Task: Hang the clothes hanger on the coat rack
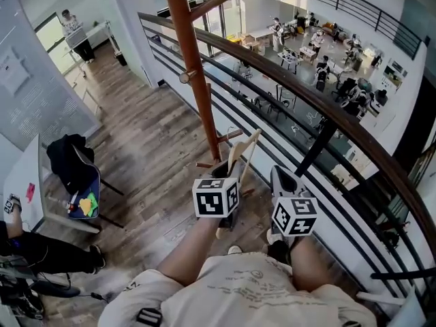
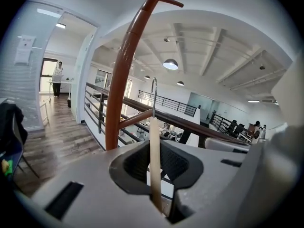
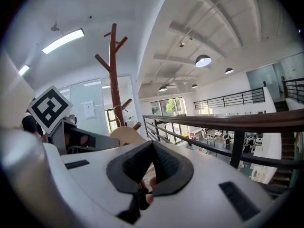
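The left tool (image 2: pixel 157 171) is clamped on the clothes hanger (image 2: pixel 154 137), which is pale wood, seen edge-on, with a thin metal hook (image 2: pixel 153 95) uppermost. In the head view it sits centre frame, near the brown coat rack (image 1: pixel 195 73). The right tool (image 3: pixel 148 174) has its jaws together, empty.

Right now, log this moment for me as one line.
left gripper: shut on hanger | right gripper: shut | hook: free, beside coat rack | hung: not yet
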Action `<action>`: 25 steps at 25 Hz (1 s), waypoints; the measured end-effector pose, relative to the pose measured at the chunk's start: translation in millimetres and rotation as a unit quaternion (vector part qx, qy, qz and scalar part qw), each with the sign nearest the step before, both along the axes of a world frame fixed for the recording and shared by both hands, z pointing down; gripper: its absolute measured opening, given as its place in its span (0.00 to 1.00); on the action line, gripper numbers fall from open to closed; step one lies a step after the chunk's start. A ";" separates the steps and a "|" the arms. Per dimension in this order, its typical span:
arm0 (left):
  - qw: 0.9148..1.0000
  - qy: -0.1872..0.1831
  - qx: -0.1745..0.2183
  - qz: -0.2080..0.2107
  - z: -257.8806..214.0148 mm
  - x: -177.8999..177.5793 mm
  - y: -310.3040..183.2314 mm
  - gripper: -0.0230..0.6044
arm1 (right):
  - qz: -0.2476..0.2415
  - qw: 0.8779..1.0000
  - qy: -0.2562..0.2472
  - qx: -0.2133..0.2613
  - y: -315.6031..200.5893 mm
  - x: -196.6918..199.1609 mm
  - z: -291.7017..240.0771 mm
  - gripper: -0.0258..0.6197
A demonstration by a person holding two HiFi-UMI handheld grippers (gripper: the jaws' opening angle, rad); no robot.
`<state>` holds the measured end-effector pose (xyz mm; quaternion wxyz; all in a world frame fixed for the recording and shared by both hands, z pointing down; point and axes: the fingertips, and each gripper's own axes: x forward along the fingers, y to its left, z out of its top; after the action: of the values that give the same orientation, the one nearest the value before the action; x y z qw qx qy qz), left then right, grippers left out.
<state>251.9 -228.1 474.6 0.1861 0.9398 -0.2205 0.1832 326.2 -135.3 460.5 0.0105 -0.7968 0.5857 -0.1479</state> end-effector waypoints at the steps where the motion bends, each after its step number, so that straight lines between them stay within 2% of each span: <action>1: 1.000 0.002 -0.003 -0.006 -0.7 1.7 -1.6 0.13 | -0.006 1.000 0.000 -0.001 -2.6 3.2 -0.7 0.04; 5: 1.000 0.006 -0.009 -0.029 -2.5 7.0 -5.5 0.13 | -0.033 0.999 -0.002 -0.001 -13.7 14.7 -3.5 0.04; 13: 0.996 -0.012 -0.031 -0.082 12.3 17.2 -9.6 0.13 | -0.108 0.994 -0.008 -0.012 -38.6 32.9 -4.7 0.04; 25: 0.990 -0.012 -0.039 -0.135 27.8 16.4 -15.7 0.13 | -0.188 0.982 -0.005 -0.013 -59.6 28.7 1.8 0.04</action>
<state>268.2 -243.8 502.4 0.2429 0.8910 -0.3407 0.1765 354.9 -194.9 462.3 -0.0245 -0.6715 0.7234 -0.1589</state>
